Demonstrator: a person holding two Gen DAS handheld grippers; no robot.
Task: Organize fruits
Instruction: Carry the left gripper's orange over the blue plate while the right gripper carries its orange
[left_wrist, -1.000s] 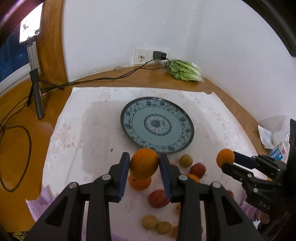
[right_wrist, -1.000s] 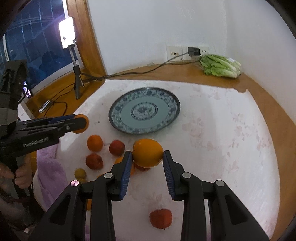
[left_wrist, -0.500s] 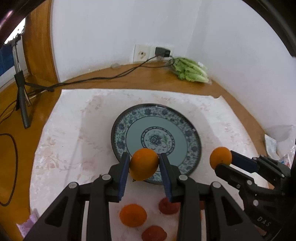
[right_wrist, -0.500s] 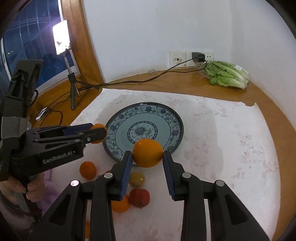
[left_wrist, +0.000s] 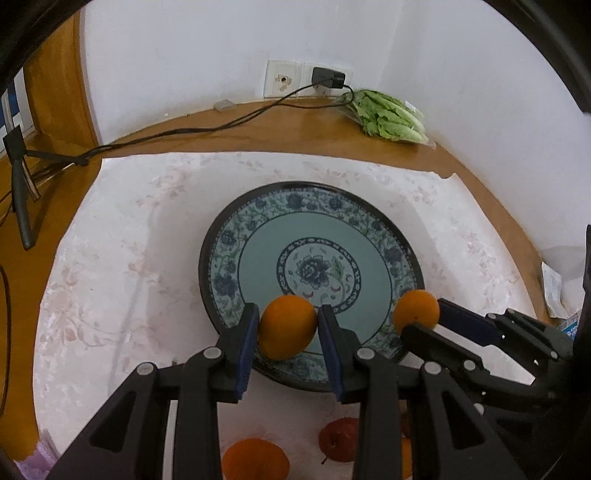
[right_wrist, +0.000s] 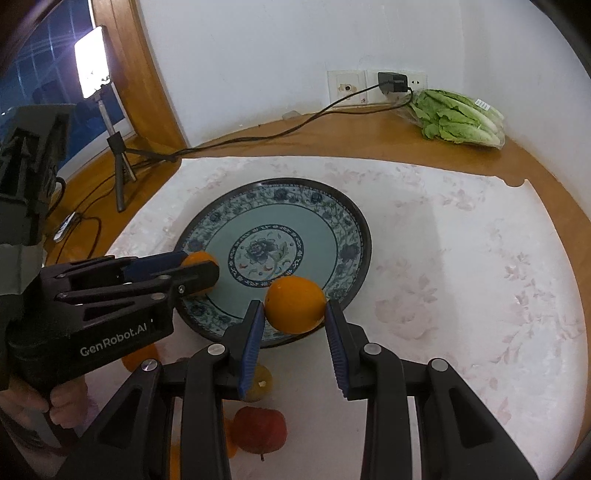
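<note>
White walls meet at a corner above a curved wooden ledge (left_wrist: 236, 129); a pale cloth with a faint floral print (left_wrist: 110, 280) covers the work surface. I log a round plate (left_wrist: 229, 240), dark-rimmed with a blue-green flower border and a smooth teal well, at centre frame in both views.

Left wrist view: my left gripper (left_wrist: 286, 330) is clenched on an orange (left_wrist: 287, 326), blue ribbed pads pressing both sides, low centre of the frame over the plate's near rim. At right, the right gripper (left_wrist: 421, 317) comes in side-on, gripping a second orange (left_wrist: 415, 312) above the plate's right rim. Lower edge: another loose orange (left_wrist: 255, 459) and a red apple (left_wrist: 338, 439) on the cloth.

Right wrist view: the second orange sits clamped at lower centre. This view alone shows the tripod light (right_wrist: 92, 68) at upper left, a phone-like object (right_wrist: 66, 223) on the ledge at left, and a hand (right_wrist: 55, 410) wrapped round the left gripper's handle at lower left. It also shows a yellowish fruit (right_wrist: 264, 382) behind the left finger; type unclear.

Both views: a bagged, crinkled lettuce (right_wrist: 461, 118) at upper right, near a wall socket with a black plug (right_wrist: 393, 83) and trailing cable.
</note>
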